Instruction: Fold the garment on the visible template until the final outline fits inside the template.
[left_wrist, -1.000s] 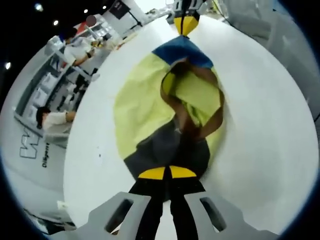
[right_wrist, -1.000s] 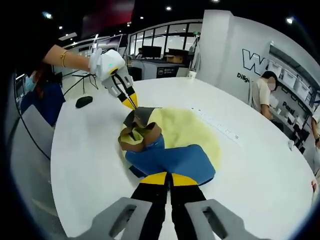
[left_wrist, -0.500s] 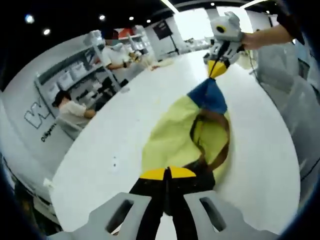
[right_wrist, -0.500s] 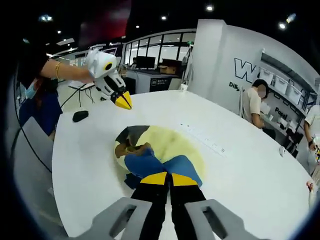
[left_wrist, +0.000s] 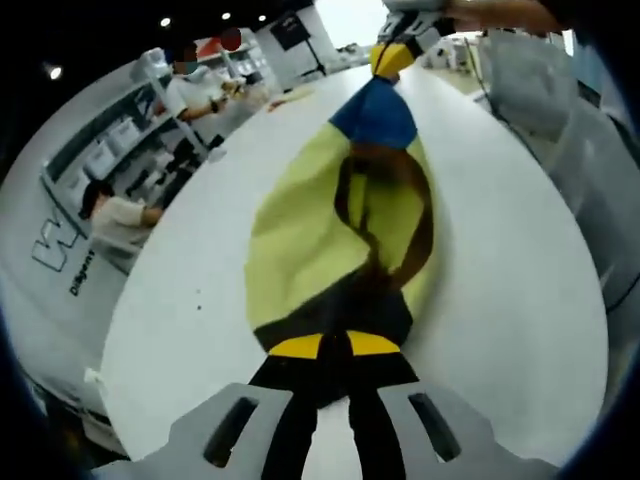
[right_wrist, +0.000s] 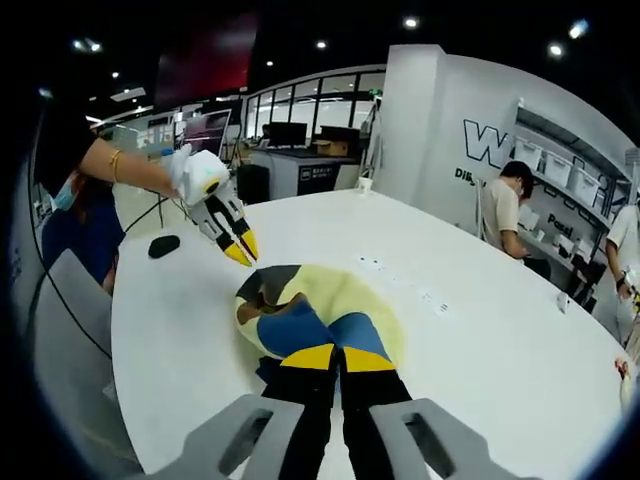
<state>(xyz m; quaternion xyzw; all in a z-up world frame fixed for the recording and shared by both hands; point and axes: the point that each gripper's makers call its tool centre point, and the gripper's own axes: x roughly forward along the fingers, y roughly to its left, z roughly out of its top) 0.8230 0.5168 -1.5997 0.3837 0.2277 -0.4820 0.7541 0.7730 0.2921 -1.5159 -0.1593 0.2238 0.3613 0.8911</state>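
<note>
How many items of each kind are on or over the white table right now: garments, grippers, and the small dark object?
Garment: 1
Grippers, left gripper and right gripper: 2
Small dark object on the table: 1
Total: 4

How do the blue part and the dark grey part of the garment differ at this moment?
The blue part lies folded inward by the right gripper, whose jaws are shut on it; the dark grey part lies at the opposite end, shut in the left gripper. In the left gripper view, the blue part looks smaller and sits far off, the dark grey part close. Both border the yellow middle on the white table.
</note>
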